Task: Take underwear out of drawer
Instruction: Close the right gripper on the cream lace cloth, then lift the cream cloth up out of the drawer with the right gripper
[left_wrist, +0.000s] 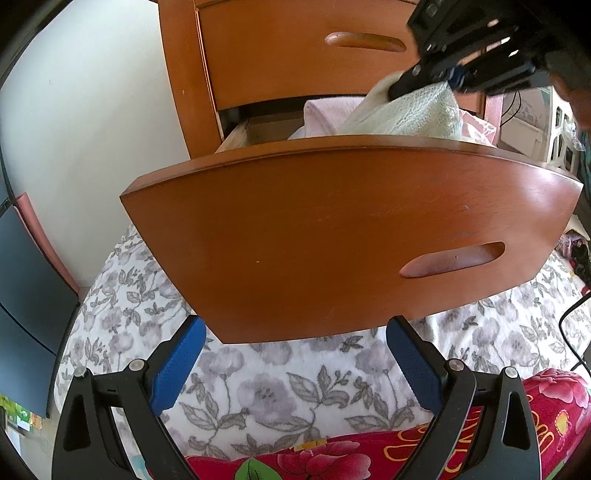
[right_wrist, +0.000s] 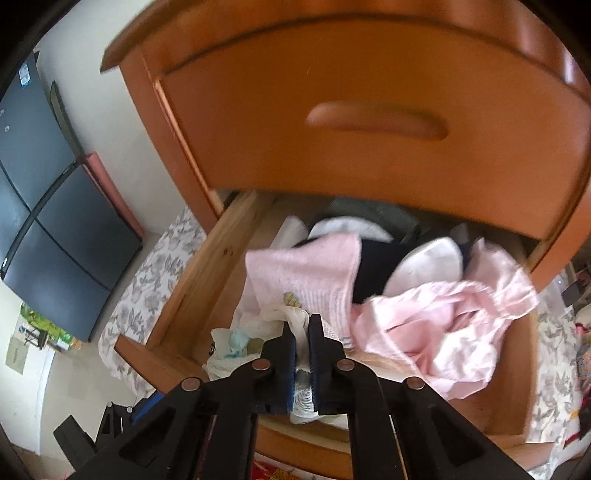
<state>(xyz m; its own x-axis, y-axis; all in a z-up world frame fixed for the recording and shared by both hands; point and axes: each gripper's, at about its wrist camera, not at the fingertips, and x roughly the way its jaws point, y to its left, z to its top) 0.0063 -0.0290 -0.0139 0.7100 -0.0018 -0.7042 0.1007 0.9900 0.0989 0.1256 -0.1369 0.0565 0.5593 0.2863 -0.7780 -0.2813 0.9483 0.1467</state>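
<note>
The lower wooden drawer (left_wrist: 332, 229) stands pulled out, its curved front filling the left wrist view. My left gripper (left_wrist: 295, 354) hangs open just below that front, with nothing between its blue pads. My right gripper (right_wrist: 302, 325) is over the drawer (right_wrist: 184, 280) and shut on a cream-white piece of underwear (right_wrist: 295, 317), which lifts above the drawer rim as the cream cloth (left_wrist: 406, 110) in the left wrist view. The right gripper (left_wrist: 424, 79) shows there at top right. Pink clothes (right_wrist: 436, 325), a pink knit piece (right_wrist: 306, 273) and dark and white garments lie inside.
The closed upper drawer (right_wrist: 369, 110) overhangs the open one closely. A floral bedspread (left_wrist: 280, 387) and a red flowered blanket (left_wrist: 535, 413) lie below. A white wall (left_wrist: 92, 129) and dark panels (right_wrist: 44, 206) are to the left; clutter sits at the far right.
</note>
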